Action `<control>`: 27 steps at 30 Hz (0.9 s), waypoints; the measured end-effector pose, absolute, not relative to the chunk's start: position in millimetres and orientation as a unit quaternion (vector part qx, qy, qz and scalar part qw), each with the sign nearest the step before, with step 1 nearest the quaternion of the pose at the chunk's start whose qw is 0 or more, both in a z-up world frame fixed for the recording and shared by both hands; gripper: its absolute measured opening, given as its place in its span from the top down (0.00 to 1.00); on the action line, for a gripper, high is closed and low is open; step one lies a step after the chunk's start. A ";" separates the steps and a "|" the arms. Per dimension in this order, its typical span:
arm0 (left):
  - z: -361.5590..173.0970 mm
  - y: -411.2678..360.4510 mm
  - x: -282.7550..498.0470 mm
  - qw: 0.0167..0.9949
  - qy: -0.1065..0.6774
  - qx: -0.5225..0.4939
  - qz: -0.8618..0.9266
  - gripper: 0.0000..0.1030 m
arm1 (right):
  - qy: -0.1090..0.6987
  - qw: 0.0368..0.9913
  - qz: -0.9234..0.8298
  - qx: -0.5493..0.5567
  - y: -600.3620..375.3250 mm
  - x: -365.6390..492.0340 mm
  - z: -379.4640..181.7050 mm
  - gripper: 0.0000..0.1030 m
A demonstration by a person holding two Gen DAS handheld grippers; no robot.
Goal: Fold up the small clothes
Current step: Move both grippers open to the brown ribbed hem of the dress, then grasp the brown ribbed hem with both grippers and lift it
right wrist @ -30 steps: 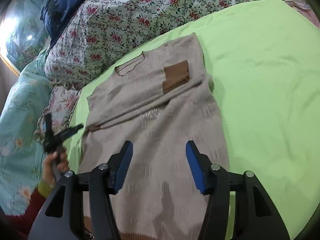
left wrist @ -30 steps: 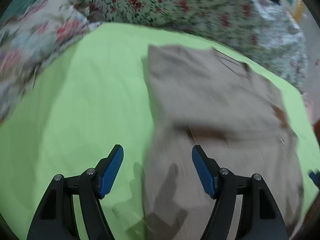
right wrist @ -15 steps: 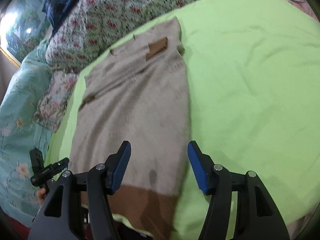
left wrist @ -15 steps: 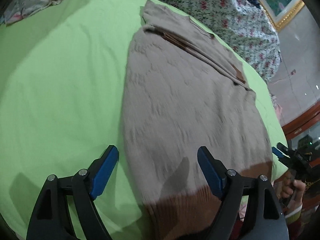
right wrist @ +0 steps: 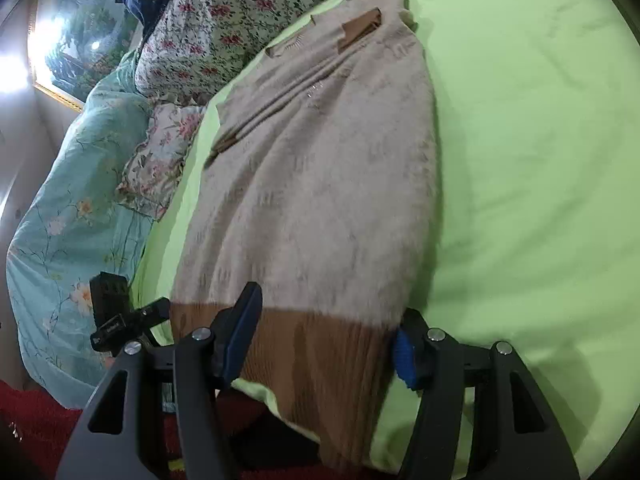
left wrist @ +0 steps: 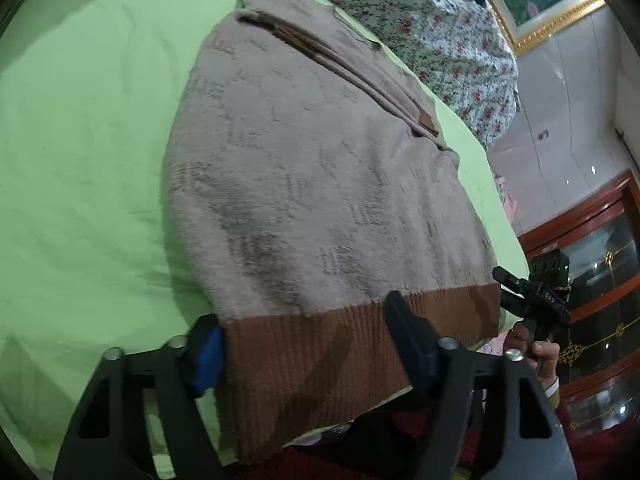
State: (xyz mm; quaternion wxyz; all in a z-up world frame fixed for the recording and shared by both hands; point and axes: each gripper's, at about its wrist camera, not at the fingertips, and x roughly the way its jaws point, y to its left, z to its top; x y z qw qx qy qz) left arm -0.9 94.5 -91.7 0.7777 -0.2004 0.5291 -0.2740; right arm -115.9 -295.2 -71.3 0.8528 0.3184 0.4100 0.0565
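Left wrist view: two handheld grippers straddle the brown ribbed hem (left wrist: pixel 344 344) of a beige fuzzy knit sweater (left wrist: pixel 320 184) at the near edge of a lime-green bed sheet (left wrist: pixel 88 140).

Left gripper (left wrist: pixel 308 344) has just been closing, the hem's left corner between its jaws but not visibly pinched; right gripper (right wrist: pixel 324 340) brackets the other corner, also unclenched. Sweater lies flat, sleeves folded across, its long axis running from hem toward the floral quilt (right wrist: pixel 224 24), collar farthest, likely readied for a lengthwise fold.
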 end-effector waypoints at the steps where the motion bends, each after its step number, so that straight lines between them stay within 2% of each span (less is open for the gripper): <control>1: -92.8 97.8 0.0 0.777 0.529 -0.206 -0.272 0.50 | 0.412 0.852 0.053 0.320 -296.1 -114.9 -71.8 0.57; 2: -95.0 103.3 0.6 0.775 0.531 -0.212 -0.270 0.62 | 0.417 0.850 0.047 0.319 -297.5 -114.2 -73.5 0.72; 3: -97.8 108.0 1.6 0.772 0.533 -0.219 -0.268 0.76 | 0.421 0.848 0.043 0.318 -298.6 -113.5 -74.8 0.78; 4: -101.0 112.0 1.5 0.769 0.534 -0.227 -0.268 0.85 | 0.424 0.847 0.040 0.319 -300.0 -115.1 -76.4 0.90; 5: -102.9 114.2 1.0 0.765 0.535 -0.232 -0.272 0.90 | 0.425 0.846 0.041 0.320 -300.9 -119.3 -76.9 0.91; 12: -74.4 122.9 -15.6 0.795 0.483 -0.209 -0.301 0.94 | 0.354 0.862 0.056 0.357 -323.7 -169.7 -55.9 0.92; 17: -103.3 119.9 -4.2 0.765 0.534 -0.212 -0.291 0.93 | 0.383 0.833 0.059 0.394 -334.4 -162.7 -80.0 0.91; 24: -115.6 113.0 -9.9 0.745 0.540 -0.223 -0.320 0.93 | 0.399 0.839 0.067 0.364 -324.8 -168.3 -79.5 0.90; 27: -105.2 109.0 -15.5 0.767 0.518 -0.203 -0.319 0.95 | 0.398 0.847 0.071 0.345 -316.5 -168.6 -76.2 0.90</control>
